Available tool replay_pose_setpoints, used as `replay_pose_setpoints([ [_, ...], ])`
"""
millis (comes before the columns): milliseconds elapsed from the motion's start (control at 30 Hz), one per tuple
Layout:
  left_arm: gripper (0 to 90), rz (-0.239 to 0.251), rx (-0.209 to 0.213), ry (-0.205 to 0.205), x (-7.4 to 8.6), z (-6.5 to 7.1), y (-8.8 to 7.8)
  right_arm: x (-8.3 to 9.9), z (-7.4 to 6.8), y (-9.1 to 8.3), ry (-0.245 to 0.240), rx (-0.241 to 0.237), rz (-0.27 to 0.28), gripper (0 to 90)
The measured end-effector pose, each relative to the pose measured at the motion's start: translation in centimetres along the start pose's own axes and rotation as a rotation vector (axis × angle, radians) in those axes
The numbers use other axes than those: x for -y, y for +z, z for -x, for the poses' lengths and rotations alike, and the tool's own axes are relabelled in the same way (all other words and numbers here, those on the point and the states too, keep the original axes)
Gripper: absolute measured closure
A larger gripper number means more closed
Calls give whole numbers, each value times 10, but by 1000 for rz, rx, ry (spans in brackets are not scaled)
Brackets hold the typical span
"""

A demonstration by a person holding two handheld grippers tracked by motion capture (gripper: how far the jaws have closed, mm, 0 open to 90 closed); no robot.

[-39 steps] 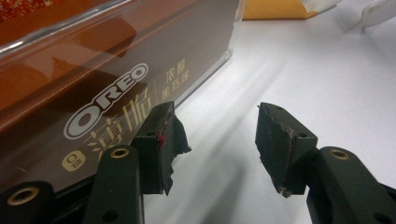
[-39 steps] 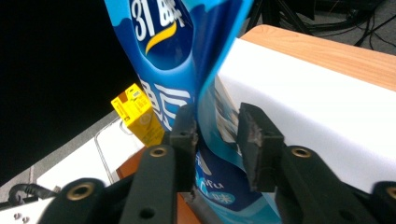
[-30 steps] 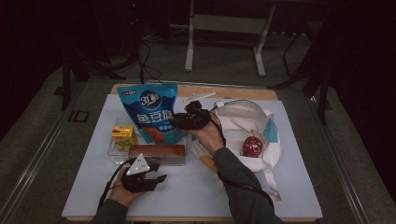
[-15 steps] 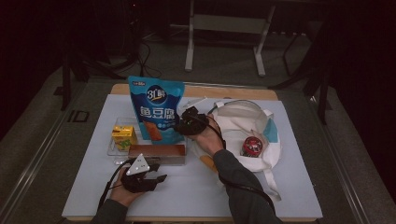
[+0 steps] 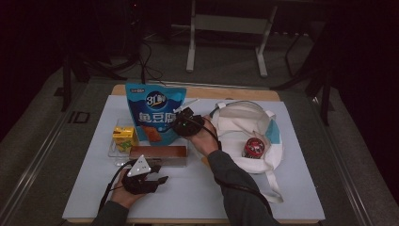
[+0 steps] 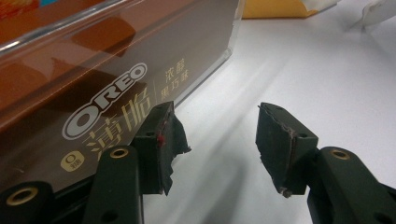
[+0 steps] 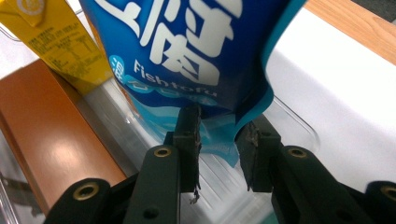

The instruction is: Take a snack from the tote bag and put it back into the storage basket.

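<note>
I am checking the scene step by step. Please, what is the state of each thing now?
Blue snack bag: upright, lower edge between the right tongs.
Right tongs: closing on the bag.
Left tongs: open, empty, beside the Oreo box.
Oreo box: lying flat.
Yellow drink carton: upright.
White tote bag: open.

Left claw (image 5: 157, 179) rests low, jaws parted and empty. Right claw (image 5: 181, 120), forearm extended, has just been closing its jaws.
</note>
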State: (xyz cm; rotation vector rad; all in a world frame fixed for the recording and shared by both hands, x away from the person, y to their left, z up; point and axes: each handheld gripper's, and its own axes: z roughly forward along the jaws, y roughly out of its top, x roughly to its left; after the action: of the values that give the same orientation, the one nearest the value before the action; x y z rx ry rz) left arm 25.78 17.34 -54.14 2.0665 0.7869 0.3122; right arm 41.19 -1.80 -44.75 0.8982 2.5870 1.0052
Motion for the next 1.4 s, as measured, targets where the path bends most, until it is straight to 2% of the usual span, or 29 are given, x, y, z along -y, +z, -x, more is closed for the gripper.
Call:
replay_pose_setpoints([
  [300, 476, 4, 3, 0, 0, 0, 0, -13, -21, 15, -5, -26, 3, 707],
  [533, 475, 5, 3, 1, 0, 0, -1, -14, -22, 16, -9, -29, -1, 696],
  [833, 475, 5, 1, -2, 0, -1, 0, -9, -12, -6, 3, -53, 43, 705],
  [1133, 474, 4, 4, -7, 0, -1, 0, -11, -7, -28, -31, -47, 71, 705],
  [1400, 474, 2, 3, -4, 0, -1, 0, -11, -3, -42, -35, -45, 90, 705],
])
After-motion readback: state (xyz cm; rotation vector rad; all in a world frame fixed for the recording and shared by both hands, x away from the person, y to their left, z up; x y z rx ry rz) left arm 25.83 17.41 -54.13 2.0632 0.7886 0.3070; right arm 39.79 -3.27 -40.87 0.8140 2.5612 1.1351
